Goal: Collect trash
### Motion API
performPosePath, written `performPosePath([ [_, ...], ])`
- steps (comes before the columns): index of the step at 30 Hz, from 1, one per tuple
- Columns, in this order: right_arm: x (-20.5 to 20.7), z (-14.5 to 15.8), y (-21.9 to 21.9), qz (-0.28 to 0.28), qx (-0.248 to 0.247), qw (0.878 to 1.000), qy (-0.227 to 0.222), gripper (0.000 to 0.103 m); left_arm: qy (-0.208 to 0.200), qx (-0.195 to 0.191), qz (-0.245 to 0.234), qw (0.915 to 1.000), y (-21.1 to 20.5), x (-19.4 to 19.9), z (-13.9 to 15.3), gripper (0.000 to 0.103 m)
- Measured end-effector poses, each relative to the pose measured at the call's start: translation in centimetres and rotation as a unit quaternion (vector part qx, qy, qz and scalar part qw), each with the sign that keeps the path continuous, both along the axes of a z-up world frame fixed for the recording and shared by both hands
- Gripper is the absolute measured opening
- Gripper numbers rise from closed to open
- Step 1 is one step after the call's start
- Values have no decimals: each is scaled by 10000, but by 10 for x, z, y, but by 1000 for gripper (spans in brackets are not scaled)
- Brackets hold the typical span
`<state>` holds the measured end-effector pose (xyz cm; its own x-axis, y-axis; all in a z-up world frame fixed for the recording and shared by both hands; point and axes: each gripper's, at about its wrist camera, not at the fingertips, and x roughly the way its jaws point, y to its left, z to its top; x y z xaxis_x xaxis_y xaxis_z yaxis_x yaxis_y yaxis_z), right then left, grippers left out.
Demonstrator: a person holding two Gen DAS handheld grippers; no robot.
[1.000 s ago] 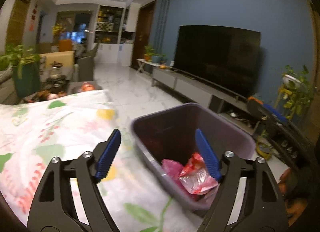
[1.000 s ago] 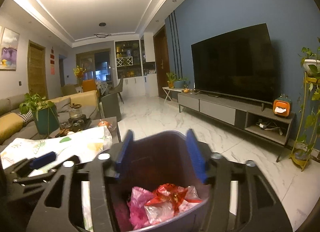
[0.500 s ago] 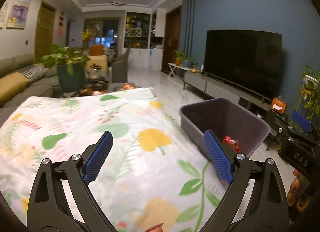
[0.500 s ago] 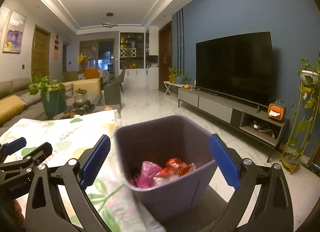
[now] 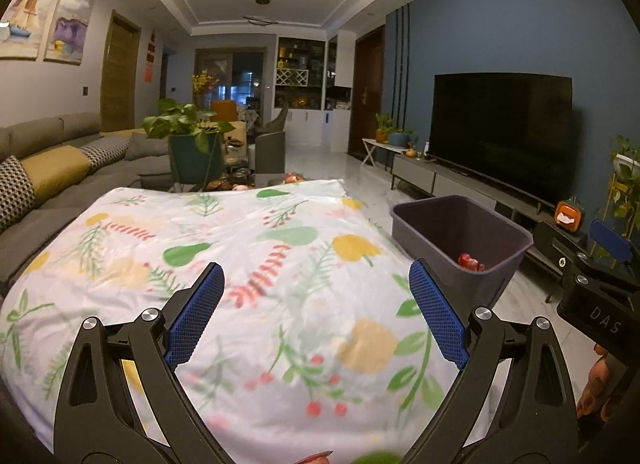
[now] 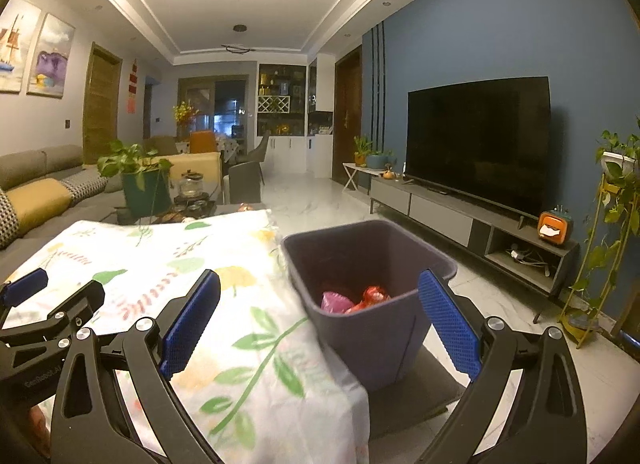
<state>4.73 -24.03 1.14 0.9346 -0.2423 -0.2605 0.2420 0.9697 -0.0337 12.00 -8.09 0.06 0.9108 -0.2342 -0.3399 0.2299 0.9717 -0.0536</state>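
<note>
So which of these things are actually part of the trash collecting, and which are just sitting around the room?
Part of the job:
- purple bin
- red and pink wrappers inside it
- left gripper, jaws open
- right gripper, jaws open

Just around:
- floral cloth
- television
- potted plant
- sofa

the left gripper point(image 5: 316, 314) was held with its blue-padded fingers point(image 5: 195, 316) spread wide, gripping nothing. the right gripper point(image 6: 320, 322) was likewise spread wide and held nothing. each showed at the edge of the other's view, side by side.
</note>
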Motion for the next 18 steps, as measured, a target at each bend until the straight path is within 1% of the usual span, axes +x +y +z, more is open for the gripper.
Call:
performPosePath([
  [4,-23,-1,12,22,8,10000,3,96,-47,54,50,10000,15,-23,-1,92],
  [10,-51,-1,32,95,5,10000,-17,96,-106,-7,135,9999,37,-54,-2,92],
  [18,-75,-1,51,283,-49,9996,-84,96,-201,-75,262,9994,52,-78,2,95],
])
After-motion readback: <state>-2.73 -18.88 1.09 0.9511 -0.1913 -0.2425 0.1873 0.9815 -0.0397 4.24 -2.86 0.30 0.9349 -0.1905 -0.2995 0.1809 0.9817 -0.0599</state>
